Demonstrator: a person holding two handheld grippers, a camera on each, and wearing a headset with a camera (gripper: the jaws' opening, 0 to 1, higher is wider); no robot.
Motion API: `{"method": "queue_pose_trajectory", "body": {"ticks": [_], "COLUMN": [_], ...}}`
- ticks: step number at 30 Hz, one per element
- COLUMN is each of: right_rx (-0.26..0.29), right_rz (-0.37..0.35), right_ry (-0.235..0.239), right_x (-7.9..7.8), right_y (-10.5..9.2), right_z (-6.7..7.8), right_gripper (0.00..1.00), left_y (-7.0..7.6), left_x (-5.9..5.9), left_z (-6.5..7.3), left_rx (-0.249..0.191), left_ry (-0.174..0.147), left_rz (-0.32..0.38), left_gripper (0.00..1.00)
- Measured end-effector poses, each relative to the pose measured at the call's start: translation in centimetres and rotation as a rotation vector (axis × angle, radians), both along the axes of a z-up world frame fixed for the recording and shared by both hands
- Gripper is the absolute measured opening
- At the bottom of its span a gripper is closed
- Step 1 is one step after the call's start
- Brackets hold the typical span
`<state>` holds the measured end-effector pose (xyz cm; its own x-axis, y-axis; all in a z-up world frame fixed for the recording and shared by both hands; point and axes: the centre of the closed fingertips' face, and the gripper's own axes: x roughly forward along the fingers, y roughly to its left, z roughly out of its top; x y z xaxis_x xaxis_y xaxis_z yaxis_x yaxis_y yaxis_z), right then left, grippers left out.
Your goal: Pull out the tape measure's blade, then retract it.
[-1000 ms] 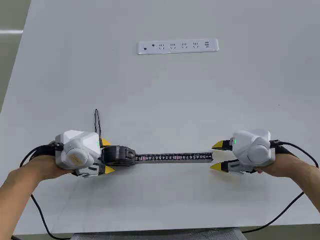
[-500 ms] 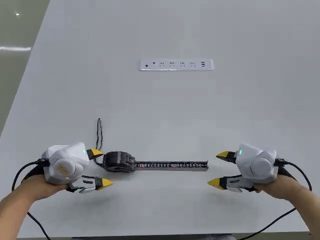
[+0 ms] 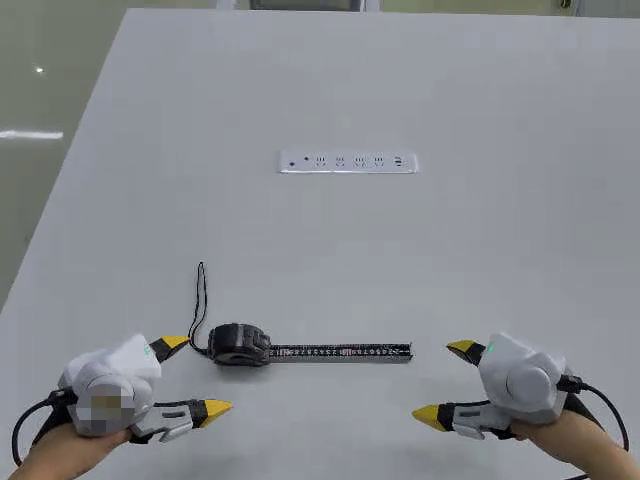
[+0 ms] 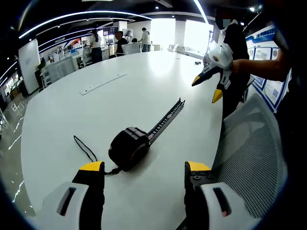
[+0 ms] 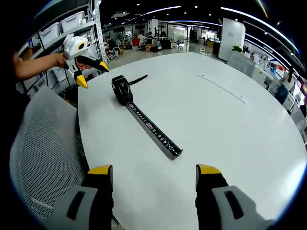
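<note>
Tape measure [image 3: 238, 343] lies on the table [image 3: 400, 250], blade [image 3: 340, 351] extended; left gripper [image 3: 197, 375] and right gripper [image 3: 442, 380] flank it, jaws apart

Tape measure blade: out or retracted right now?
Out. The blade lies extended on the table from the case, its markings showing.
</note>
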<state>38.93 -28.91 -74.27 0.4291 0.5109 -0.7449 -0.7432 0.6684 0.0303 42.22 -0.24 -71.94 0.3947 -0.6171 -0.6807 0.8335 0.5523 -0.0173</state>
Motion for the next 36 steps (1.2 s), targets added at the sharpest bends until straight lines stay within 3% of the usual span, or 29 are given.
{"method": "queue_pose_trajectory", "body": {"ticks": [13, 23, 28, 36], "right_rx": [0.038, 0.052, 0.052, 0.064], "right_rz": [-0.127, -0.188, -0.181, -0.197], "right_ry": [-0.040, -0.047, -0.048, -0.061], "right_x": [-1.1, -1.6, -1.8, -1.9], "right_y": [0.5, 0.4, 0.6, 0.6], "right_z": [1.9, 1.6, 1.3, 1.7], "right_gripper": [0.84, 0.88, 0.89, 0.90], "left_y": [-0.4, -0.5, -0.6, -0.5], "left_x": [-1.7, -2.8, -3.3, -3.4], "left_z": [1.7, 1.1, 0.9, 1.2], "left_rx": [-0.020, -0.031, -0.027, -0.035], "left_ry": [-0.038, -0.034, -0.031, -0.039], "left_rz": [0.116, 0.179, 0.172, 0.198], "left_gripper": [0.80, 0.86, 0.88, 0.98]}}
